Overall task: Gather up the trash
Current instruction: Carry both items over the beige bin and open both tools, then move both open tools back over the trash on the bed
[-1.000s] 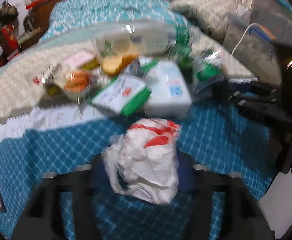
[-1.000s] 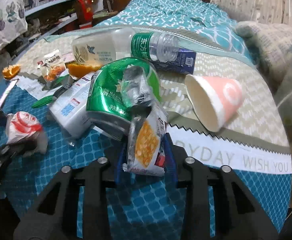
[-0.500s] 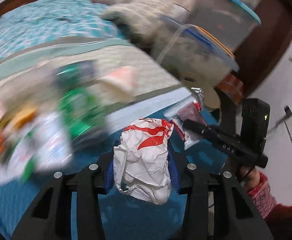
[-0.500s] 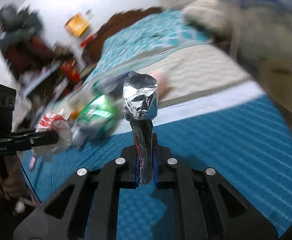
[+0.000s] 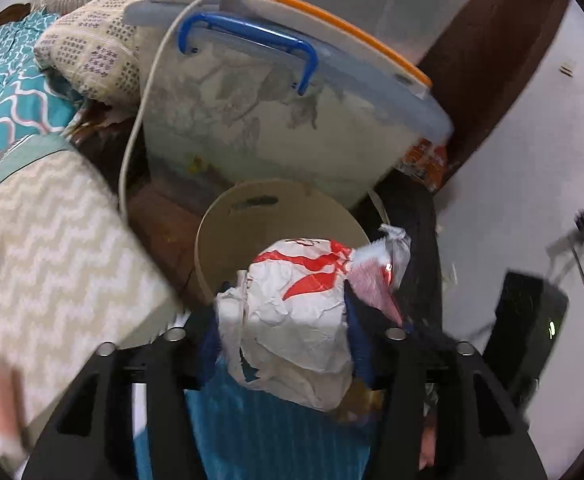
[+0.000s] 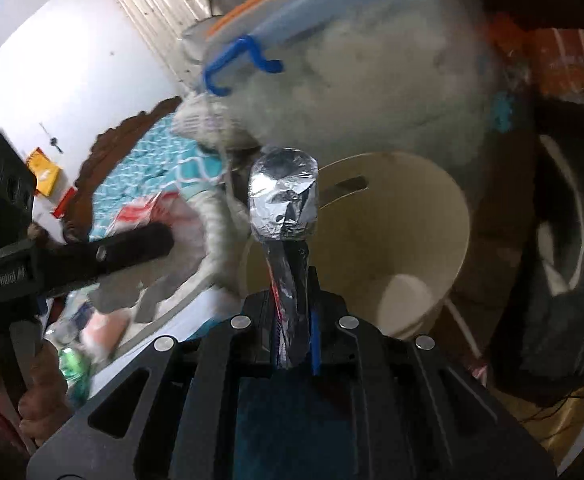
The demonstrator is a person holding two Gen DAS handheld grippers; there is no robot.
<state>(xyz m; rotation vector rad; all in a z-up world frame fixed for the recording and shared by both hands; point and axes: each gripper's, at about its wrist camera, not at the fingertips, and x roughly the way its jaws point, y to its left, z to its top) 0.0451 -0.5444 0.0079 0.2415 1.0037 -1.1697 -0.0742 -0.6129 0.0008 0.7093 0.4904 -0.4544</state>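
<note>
My left gripper (image 5: 282, 334) is shut on a crumpled white bag with red print (image 5: 292, 312) and holds it over the near rim of a cream round bin (image 5: 228, 216) beside the bed. My right gripper (image 6: 292, 304) is shut on a silver foil snack wrapper (image 6: 284, 200) and holds it upright above the same bin (image 6: 412, 216). The wrapper's tip also shows in the left wrist view (image 5: 388, 264) just right of the bag. The left gripper with the bag shows in the right wrist view (image 6: 92, 252) at the left.
A large clear storage box with a blue handle (image 5: 276, 92) stands behind the bin. The bed with a chevron blanket (image 5: 52, 248) is at the left, with more litter on it (image 6: 72, 360). A dark object (image 6: 552, 280) lies right of the bin.
Both grippers have swung right, away from the trash pile on the bed, to the cream bin, each still holding its piece. The bin now fills the middle of both views.
</note>
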